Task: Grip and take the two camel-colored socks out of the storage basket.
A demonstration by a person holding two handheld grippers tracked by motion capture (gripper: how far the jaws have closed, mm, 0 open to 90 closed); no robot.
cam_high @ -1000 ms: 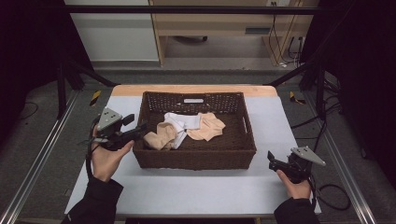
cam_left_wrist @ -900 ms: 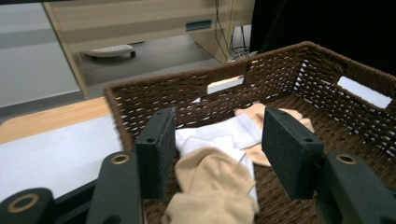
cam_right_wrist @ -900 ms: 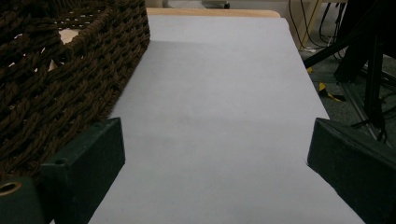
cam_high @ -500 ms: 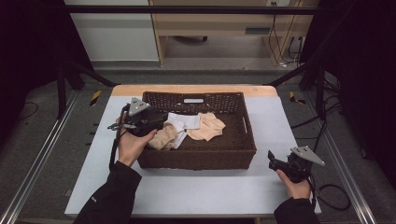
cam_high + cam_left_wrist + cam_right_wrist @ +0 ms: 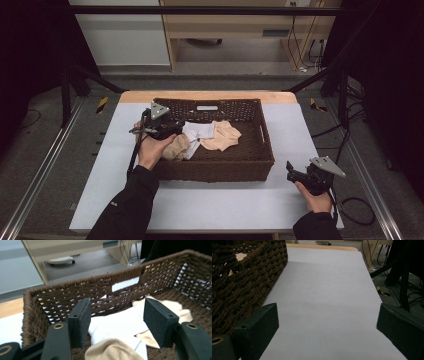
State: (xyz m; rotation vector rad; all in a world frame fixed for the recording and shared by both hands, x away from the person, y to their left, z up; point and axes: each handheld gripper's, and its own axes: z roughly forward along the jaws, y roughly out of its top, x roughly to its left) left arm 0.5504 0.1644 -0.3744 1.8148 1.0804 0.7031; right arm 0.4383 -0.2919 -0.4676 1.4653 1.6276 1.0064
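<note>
The left hand-held gripper (image 5: 172, 131) hangs inside the wicker basket (image 5: 265, 145), its jaws wide and just opening. Its own view shows a white cloth (image 5: 120, 325) between them, untouched, with a beige cloth (image 5: 112, 350) beneath. The right hand-held gripper (image 5: 295, 174) rests wide open on the desk (image 5: 220, 205) beside the basket.

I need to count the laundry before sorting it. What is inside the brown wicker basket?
The wicker basket holds a white cloth between two beige ones. The left claw hangs open over them. Anything beneath the pile is covered.
</note>
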